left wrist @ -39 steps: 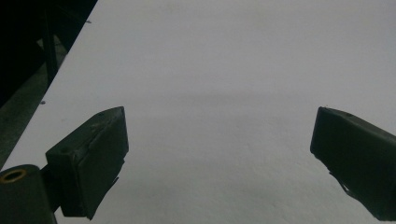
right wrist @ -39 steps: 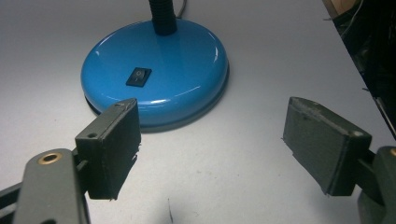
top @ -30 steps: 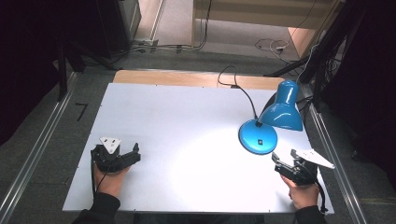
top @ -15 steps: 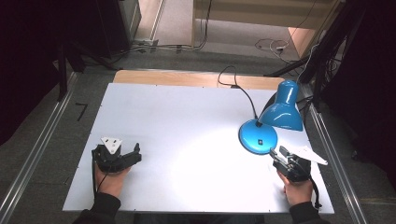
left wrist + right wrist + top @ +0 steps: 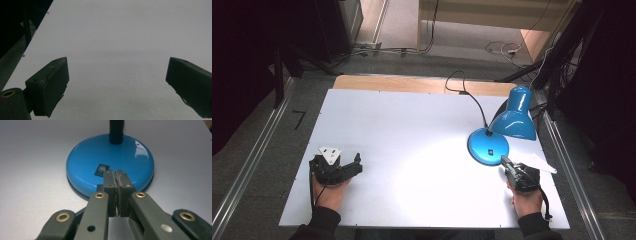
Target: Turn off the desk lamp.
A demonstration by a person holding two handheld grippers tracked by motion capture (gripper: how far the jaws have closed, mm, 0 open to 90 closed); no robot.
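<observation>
With the jaws pressed together and empty, our right gripper (image 5: 117,175) points at the rocker switch (image 5: 102,169) on the blue lamp's base (image 5: 488,146), probably so we can poke it like a finger. Our left gripper (image 5: 346,169) rests wide open, holding nothing, well apart on the white table (image 5: 412,130).

Blue desk lamp (image 5: 502,135) upright, table's right side.
</observation>
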